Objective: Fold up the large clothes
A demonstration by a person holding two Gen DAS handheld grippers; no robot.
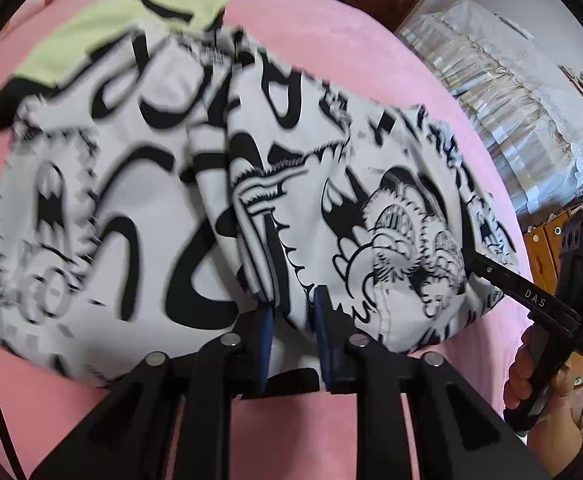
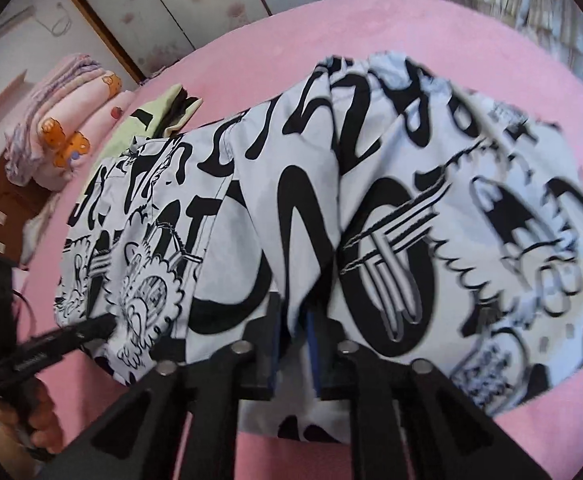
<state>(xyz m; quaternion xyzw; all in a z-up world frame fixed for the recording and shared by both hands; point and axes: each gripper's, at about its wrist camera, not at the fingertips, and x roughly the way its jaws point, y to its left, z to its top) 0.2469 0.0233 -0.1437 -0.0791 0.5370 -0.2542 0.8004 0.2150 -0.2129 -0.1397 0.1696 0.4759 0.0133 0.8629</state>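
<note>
Item: one large garment (image 1: pixel 299 184), white cloth with heavy black cartoon print, lying on a pink bed cover (image 1: pixel 371 52) and bunched into soft ridges, ahead of and partly beneath both tools. Left gripper (image 1: pixel 291 320): blue-padded fingers stand narrowly parted with the garment's near hem running between them; whether the pads bite the cloth or merely flank it cannot be told — the fabric fills the gap but shows no clear pinch. Right gripper (image 2: pixel 293 336): the same condition, jaws a little apart, a fold of the near edge lying between them, grip not determinable. Each tool appears in the other's view, off to the side at the same hem, the right one in a hand (image 1: pixel 539 376), the left one likewise (image 2: pixel 31 420). Beyond the garment, at the far side from the left gripper, a pale yellow-green cloth (image 1: pixel 103 28) with black trim lies partly under it; stacked pink bedding (image 2: pixel 59 120) sits further off. Step in hand, by judgement: taking or resettling the near hem at two points, ahead of a fold. Next move calls for a firm pinch at both points, then an even lift and carry of the hem over toward the far edge, both sides kept level so the bunched middle flattens rather than doubling.
</note>
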